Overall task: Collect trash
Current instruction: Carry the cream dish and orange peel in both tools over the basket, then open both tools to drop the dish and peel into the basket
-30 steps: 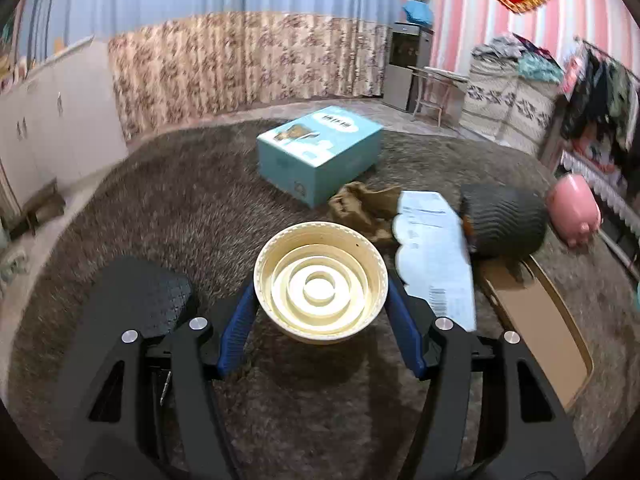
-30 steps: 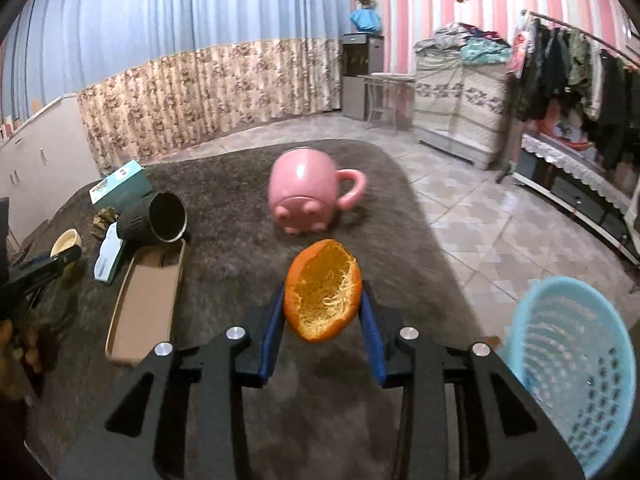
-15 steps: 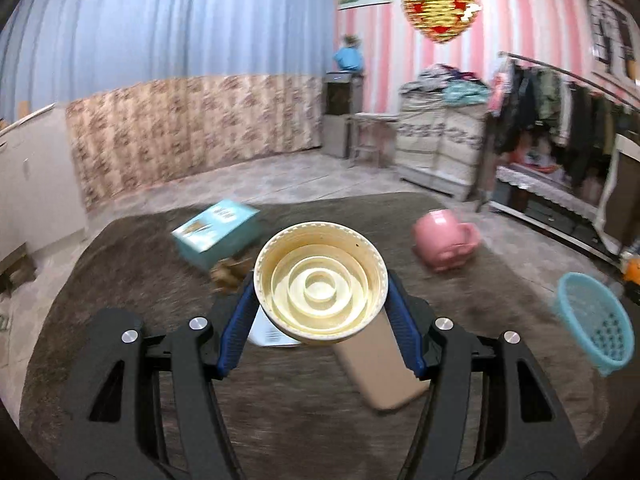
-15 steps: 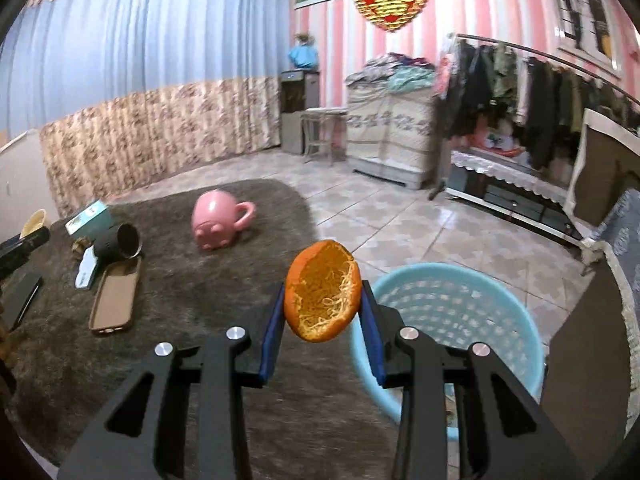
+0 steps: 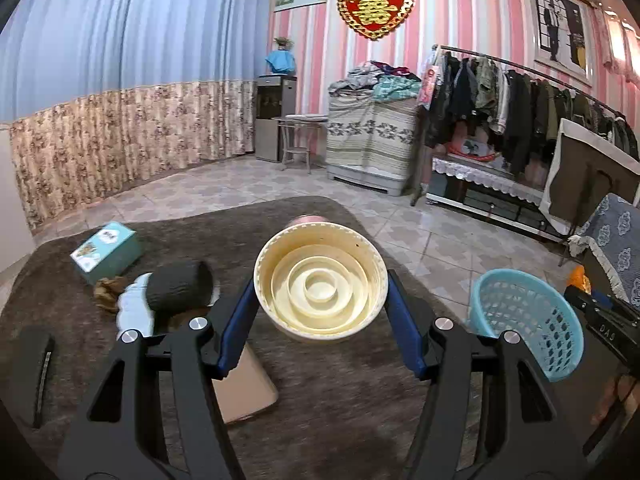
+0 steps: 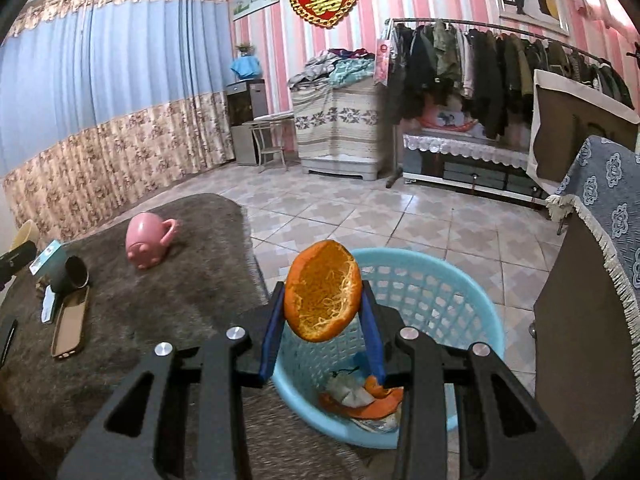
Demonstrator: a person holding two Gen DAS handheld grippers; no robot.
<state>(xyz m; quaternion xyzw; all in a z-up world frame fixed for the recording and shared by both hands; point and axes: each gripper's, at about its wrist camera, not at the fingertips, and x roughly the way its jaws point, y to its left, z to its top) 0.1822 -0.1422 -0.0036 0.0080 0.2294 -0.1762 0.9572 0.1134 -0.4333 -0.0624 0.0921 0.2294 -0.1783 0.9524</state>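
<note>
Left wrist view, left to right on the dark rug (image 5: 320,420): one black flat object (image 5: 34,376), one teal box (image 5: 107,251), one brown crumpled scrap (image 5: 107,287), one white packet (image 5: 134,314) under one dark cup (image 5: 178,289) lying on its side, one tan phone case (image 5: 244,390). One cream round lid (image 5: 321,282) is clamped between the blue pads of the left gripper (image 5: 321,320), held above the rug. One light blue basket (image 5: 524,326) is seen on the tiled floor to the right. Right wrist view: one pink mug (image 6: 146,242) is noted on the rug; one orange peel half (image 6: 322,290) is pinched in the right gripper (image 6: 322,330), over the basket (image 6: 460,300), where more peel pieces (image 6: 360,398) lie.
</note>
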